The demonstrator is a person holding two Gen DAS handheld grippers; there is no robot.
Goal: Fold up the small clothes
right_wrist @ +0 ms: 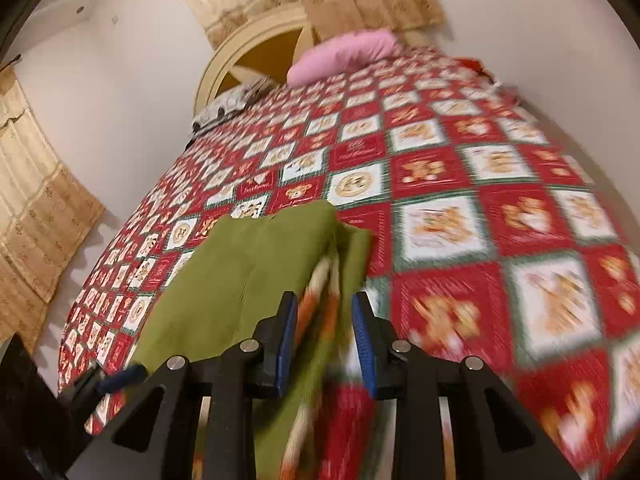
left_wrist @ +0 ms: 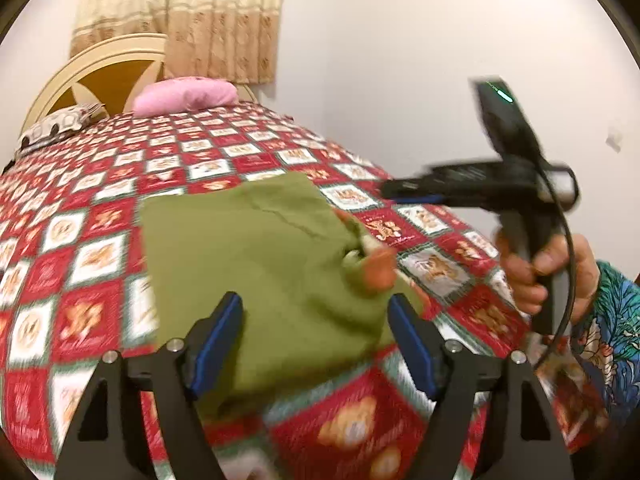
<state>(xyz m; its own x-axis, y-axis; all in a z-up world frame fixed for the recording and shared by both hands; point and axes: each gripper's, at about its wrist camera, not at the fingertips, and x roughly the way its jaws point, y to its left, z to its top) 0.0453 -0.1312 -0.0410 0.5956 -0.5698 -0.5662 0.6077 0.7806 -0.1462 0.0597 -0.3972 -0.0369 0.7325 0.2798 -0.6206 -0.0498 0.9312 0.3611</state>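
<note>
A small green garment point(left_wrist: 256, 264) lies folded into a rough rectangle on the bed, with an orange-and-white printed part point(left_wrist: 376, 264) showing at its right edge. My left gripper point(left_wrist: 316, 312) is open just above its near edge, with nothing between the blue pads. My right gripper point(left_wrist: 404, 194) hovers to the right of the garment, held in a hand. In the right wrist view the right gripper point(right_wrist: 325, 312) is open over the garment's point(right_wrist: 240, 276) right edge, not clamping it. The left gripper's tip point(right_wrist: 116, 378) shows at the lower left.
The bed carries a red-and-white checked quilt point(left_wrist: 100, 248) with bear prints. A pink pillow point(left_wrist: 184, 96) and a patterned pillow point(left_wrist: 60, 124) lie by the headboard point(left_wrist: 100, 64). White walls and beige curtains point(left_wrist: 180, 12) stand behind. The person's patterned sleeve point(left_wrist: 616, 320) is at the right.
</note>
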